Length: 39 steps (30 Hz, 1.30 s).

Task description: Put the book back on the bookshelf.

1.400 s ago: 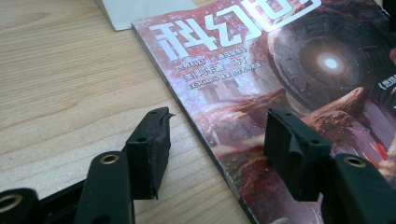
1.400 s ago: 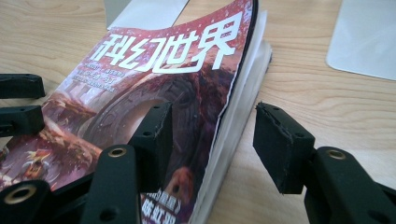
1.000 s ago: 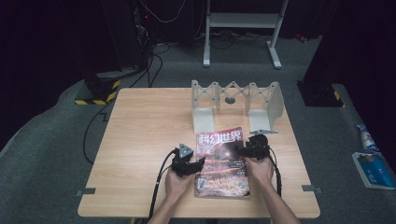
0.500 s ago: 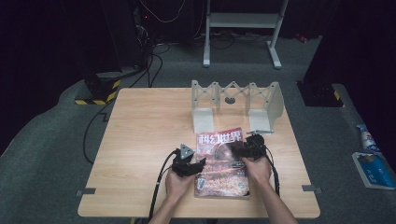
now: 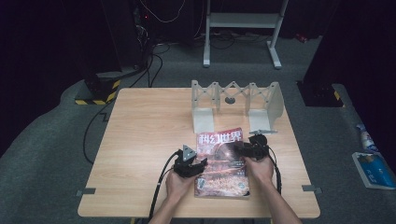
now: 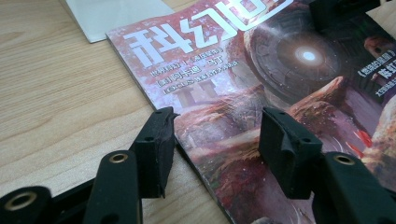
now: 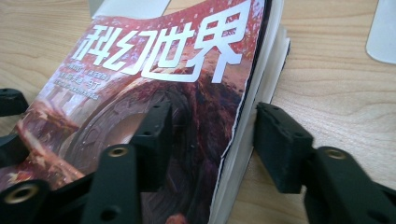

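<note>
I see the magazine (image 5: 221,163) lying flat on the wooden table (image 5: 140,140), near the front edge and a little right of the middle, its red cover with white characters facing up. Just behind it stands a grey folding rack (image 5: 236,105), whose two feet almost reach the top edge of the magazine.

My left gripper (image 6: 215,135) is at the left edge of the magazine. One jaw is over the bare table just beside the spine, the other jaw is over the cover, so the edge lies between them. The jaws have just been closing, but the pads do not press on anything; the tool is released.

My right gripper (image 7: 210,135) is at the right edge, where the loose pages (image 7: 266,70) are. The cover there is lifted a little and its edge stands between the jaws, one jaw over the cover and one over the table. These jaws also have just been closing, and I see gaps on both sides, so nothing is grasped.
</note>
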Motion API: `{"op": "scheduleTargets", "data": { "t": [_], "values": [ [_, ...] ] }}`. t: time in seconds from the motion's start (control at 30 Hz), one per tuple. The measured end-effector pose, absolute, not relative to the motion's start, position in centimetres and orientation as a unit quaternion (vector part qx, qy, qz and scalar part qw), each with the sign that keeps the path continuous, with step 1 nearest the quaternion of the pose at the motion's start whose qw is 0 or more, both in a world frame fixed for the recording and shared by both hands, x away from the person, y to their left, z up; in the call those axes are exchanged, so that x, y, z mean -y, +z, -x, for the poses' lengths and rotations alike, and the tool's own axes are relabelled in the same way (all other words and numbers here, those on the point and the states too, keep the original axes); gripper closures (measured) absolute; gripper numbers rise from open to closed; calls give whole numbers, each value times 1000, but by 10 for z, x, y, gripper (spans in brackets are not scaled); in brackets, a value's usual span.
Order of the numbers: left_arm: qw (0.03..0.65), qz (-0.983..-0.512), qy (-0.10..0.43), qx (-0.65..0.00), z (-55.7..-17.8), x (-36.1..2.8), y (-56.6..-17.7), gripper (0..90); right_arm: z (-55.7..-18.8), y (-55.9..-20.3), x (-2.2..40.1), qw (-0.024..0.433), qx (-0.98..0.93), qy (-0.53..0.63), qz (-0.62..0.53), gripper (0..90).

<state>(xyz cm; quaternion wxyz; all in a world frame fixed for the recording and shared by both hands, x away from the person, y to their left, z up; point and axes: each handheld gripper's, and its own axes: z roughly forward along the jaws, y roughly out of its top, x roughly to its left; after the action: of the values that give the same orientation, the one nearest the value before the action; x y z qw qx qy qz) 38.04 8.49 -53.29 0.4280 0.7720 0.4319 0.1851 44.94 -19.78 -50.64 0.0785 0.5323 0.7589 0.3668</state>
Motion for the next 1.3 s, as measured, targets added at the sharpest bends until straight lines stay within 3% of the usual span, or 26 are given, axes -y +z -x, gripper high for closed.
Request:
{"op": "scheduleTargets", "data": {
  "t": [0.23,0.43,0.83,1.07,1.3],
  "values": [
    [428,-771,185,-433,-380,-84,-533,455,-443,-501,202,65,-769,374,-514,608],
    [428,-771,185,-434,-380,-84,-533,455,-437,-497,203,55,-774,390,-496,646],
    [430,-769,184,-435,-380,-84,-534,453,-434,-493,199,44,-787,383,-482,620],
    [430,-770,188,-433,-381,-83,-534,453,-426,-487,193,65,-790,395,-464,625],
    [431,-769,184,-435,-381,-84,-534,451,-428,-486,191,44,-799,383,-461,607]
  ]
}}
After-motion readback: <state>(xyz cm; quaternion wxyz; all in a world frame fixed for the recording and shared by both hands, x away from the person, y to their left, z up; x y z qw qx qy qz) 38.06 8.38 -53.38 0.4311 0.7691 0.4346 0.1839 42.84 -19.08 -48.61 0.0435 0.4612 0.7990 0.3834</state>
